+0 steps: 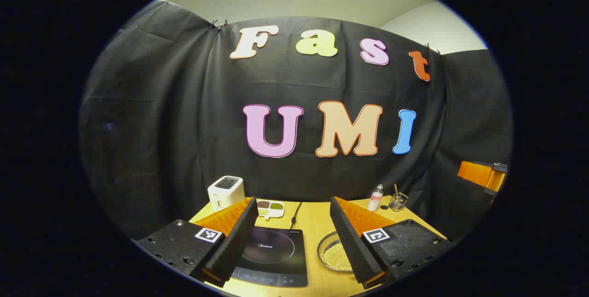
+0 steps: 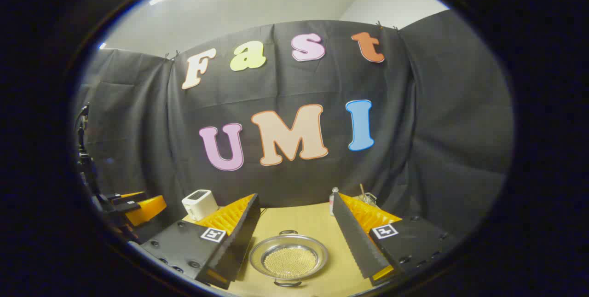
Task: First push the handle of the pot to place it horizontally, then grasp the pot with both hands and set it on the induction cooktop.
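The left gripper point(image 1: 294, 246) hangs wide open above the induction cooktop point(image 1: 271, 255), the pot point(image 1: 335, 254) just beside the cooktop's 3 o'clock edge. The right gripper point(image 2: 297, 241) — jaws spread too — frames the pot point(image 2: 289, 256), bare tabletop point(image 2: 299, 218) stretching toward 12 o'clock.

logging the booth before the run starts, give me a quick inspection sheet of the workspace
surface: wooden table, flat, well lit.
job's things: pot holding small yellowish beads, handles at its near and far rim; induction cooktop beside it, top bare.
clutter: white toaster, divided dish of beans, small bottle, glass with a stick along the back edge.
grippers: left hand-held gripper open above the cooktop; right hand-held gripper open over the pot; neither touches anything.
cables: black cord running from the cooktop's back.
surroundings: black cloth wall, pale ceiling.
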Demonstrator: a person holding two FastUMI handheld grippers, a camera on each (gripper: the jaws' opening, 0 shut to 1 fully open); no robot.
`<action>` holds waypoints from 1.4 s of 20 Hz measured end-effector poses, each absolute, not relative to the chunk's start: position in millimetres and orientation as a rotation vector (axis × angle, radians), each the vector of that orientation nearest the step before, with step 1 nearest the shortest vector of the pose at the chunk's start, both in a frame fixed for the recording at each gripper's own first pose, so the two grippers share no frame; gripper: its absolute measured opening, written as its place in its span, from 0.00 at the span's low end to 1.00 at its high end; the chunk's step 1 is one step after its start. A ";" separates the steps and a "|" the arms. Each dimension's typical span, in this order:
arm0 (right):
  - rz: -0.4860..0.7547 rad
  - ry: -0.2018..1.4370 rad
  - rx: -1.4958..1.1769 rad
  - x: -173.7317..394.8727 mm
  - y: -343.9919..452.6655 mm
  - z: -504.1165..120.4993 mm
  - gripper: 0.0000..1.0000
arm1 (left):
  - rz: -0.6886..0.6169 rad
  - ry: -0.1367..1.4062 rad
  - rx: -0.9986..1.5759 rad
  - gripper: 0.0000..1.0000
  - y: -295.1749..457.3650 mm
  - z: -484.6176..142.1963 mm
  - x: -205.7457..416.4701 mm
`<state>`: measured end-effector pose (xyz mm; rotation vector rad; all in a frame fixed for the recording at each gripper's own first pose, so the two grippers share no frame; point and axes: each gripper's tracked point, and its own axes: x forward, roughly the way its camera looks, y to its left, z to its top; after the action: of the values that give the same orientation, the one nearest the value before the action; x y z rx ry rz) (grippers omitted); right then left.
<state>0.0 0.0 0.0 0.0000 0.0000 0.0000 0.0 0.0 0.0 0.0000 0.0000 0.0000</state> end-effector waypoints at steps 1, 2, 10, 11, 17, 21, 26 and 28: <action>0.001 0.004 -0.001 -1.3 1.2 0.8 0.92 | -0.003 0.003 0.001 0.92 -1.2 -0.4 -1.2; 0.001 0.006 -0.004 -3.1 0.5 -0.2 0.92 | -0.008 0.003 0.002 0.95 -1.6 -0.5 -2.6; 0.008 0.013 0.002 -4.8 14.4 -3.7 0.92 | -0.012 -0.001 0.040 0.92 4.2 2.1 -6.1; 0.008 0.012 0.002 -4.6 16.1 -2.5 0.92 | -0.014 0.002 0.040 0.95 5.6 0.7 -6.0; 0.010 0.017 -0.003 -7.5 28.7 -7.7 0.92 | -0.002 0.024 0.013 0.95 23.3 -9.4 -10.6; 0.010 0.028 0.001 -12.1 38.6 -13.2 0.88 | 0.019 0.024 0.011 0.92 40.5 -10.4 -14.5; 0.009 0.028 0.000 -14.9 56.1 -23.4 0.47 | 0.022 0.029 0.028 0.95 55.7 -14.6 -20.8; 0.015 0.038 -0.001 -15.2 65.4 -28.3 0.36 | 0.022 0.035 0.033 0.92 61.6 -17.8 -22.3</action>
<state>-15.2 65.4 -28.3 -0.0014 0.0376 0.0147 -22.3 61.6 -17.8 0.0333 0.0346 0.0216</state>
